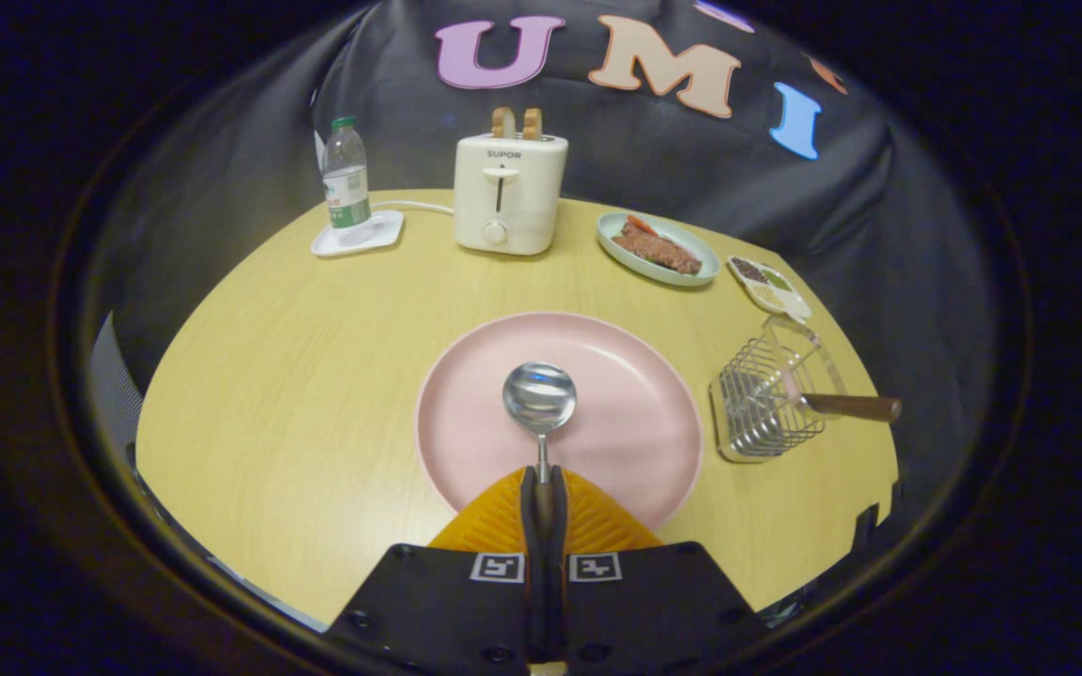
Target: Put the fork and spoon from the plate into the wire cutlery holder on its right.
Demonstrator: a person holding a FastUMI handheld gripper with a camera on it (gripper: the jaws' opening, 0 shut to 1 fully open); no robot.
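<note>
Since the fingers (542,488) already pinch the spoon (539,399) at its thin handle, the stiff, slick, bowl-heavy metal may swivel.

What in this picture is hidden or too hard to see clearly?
- Spoon handle, gripper view: pinched between the gripper fingers, which cover it behind the neck.
- Wooden-handled utensil in the wire holder: its head is lost among the wires, so fork or not is unclear.
- Small divided dish beyond the holder: contents too small to identify.
- Table: near edge covered by the gripper body.
</note>
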